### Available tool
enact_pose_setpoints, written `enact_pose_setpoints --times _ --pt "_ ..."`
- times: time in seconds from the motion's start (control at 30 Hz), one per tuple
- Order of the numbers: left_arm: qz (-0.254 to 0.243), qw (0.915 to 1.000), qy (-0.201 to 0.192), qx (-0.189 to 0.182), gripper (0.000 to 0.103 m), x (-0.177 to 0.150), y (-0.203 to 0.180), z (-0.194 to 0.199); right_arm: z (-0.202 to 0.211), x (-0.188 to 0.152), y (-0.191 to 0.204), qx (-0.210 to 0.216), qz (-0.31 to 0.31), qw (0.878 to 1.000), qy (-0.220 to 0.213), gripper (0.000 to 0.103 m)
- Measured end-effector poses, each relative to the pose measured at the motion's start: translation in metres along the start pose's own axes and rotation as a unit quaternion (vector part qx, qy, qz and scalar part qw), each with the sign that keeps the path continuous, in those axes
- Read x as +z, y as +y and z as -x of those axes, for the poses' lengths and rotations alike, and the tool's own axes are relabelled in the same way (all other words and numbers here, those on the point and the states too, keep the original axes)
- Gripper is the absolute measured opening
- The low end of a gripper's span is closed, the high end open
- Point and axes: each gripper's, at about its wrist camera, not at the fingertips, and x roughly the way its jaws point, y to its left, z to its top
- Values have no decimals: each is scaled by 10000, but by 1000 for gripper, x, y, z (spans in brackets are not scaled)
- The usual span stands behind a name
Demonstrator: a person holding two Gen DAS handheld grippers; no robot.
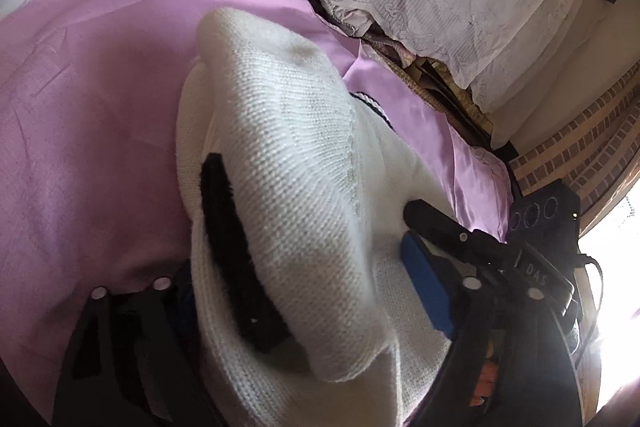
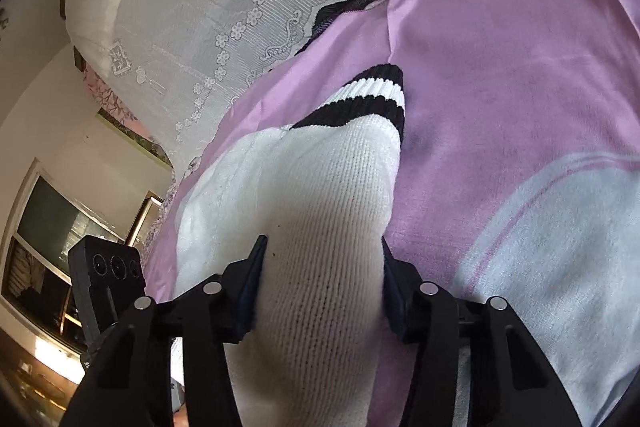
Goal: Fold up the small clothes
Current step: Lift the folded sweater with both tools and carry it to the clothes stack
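White knitted sock (image 2: 320, 227) with black cuff stripes lies on the pink bedsheet (image 2: 500, 87), its foot running up between my right gripper's (image 2: 322, 291) blue pads, which pinch it. My left gripper (image 1: 280, 287) straddles the same sock; whether its pads press it I cannot tell.

The right gripper (image 2: 320, 279) points forward and downward, its two black fingers level with each other, and the blue pads (image 2: 250, 291) press against both sides of a white knitted sock (image 2: 320, 211), so it is clamped on it. The left gripper (image 1: 288, 291) is tilted, with its left finger low in its own view and its right finger (image 1: 472, 291) higher; the same sock bulges between its jaws, and one blue pad (image 1: 424, 287) lies against the knit, the other hidden. The two grippers sit close together
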Motion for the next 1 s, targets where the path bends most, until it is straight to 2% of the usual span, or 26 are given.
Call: enact_pose_setpoints --times 0.1,0.2,0.3,0.53,0.7,0.8,0.87,1.0 --pt "-241 9994 -249 81 64 -4 -10 10 7 -2 12 -113 268 9994 -187 49" --pt "-421 9978 -497 75 58 -6 -19 26 21 -4 22 -42 368 9987 -362 49" --pt "-523 9957 -769 26 56 -9 -27 53 38 -5 40 152 547 9970 -521 49" --pt "-628 9890 -1299 327 56 -16 -35 141 62 -19 113 695 1060 9898 -647 49" --pt "-699 9789 -1611 1045 56 -31 -30 227 57 -41 189 1272 1292 9825 -436 49" --pt "-493 9717 -1845 1390 56 -48 -16 287 47 -64 241 1600 1514 9752 -219 49" --pt "-334 9655 -2007 1626 56 -62 -4 326 39 -83 277 1831 1676 9687 -25 49" --pt "-237 9478 -2255 2242 56 -94 17 396 18 -127 352 2176 2044 9534 433 49"
